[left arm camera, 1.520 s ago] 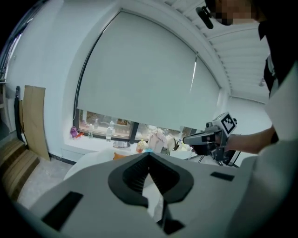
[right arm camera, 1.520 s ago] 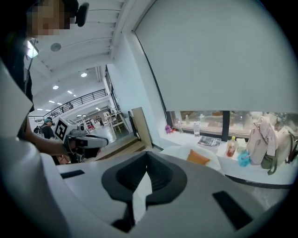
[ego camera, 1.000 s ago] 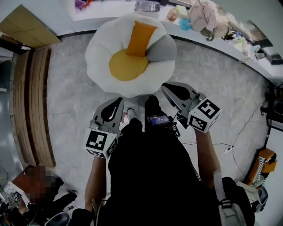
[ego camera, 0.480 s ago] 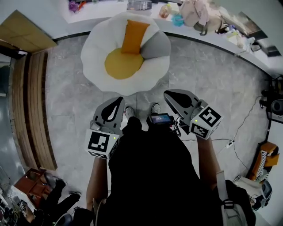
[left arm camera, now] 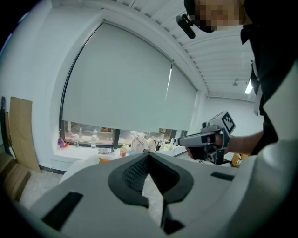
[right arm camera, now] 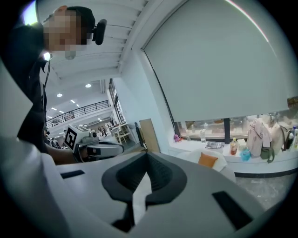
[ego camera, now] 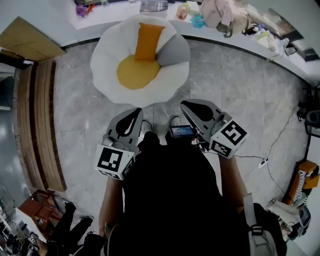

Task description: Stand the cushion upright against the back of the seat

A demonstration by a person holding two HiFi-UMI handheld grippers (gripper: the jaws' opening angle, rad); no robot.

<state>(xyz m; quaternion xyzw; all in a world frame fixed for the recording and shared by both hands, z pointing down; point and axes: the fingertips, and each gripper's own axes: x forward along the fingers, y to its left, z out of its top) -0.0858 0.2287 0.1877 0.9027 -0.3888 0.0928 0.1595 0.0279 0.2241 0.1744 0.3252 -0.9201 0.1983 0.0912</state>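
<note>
The white flower-shaped seat (ego camera: 165,85) with a yellow middle stands on the floor ahead of me. An orange cushion (ego camera: 148,41) stands upright on it against the back, beside a grey pad (ego camera: 173,52). My left gripper (ego camera: 136,111) and right gripper (ego camera: 185,104) hover short of the seat's near edge, both shut and empty. In the right gripper view the shut jaws (right arm camera: 147,154) point toward the orange cushion (right arm camera: 207,160) far off. The left gripper's shut jaws (left arm camera: 148,155) hide most of the seat in its own view.
A white window ledge (ego camera: 120,12) behind the seat holds a beige bag (ego camera: 220,12), bottles and small items. Wooden slats (ego camera: 37,125) and a cardboard panel (ego camera: 27,40) lie at the left. Cables (ego camera: 265,167) run over the grey floor at the right.
The seat sits slightly farther off and more to the left in the head view, as I and both grippers drew back from it. Both grippers stayed shut and empty.
</note>
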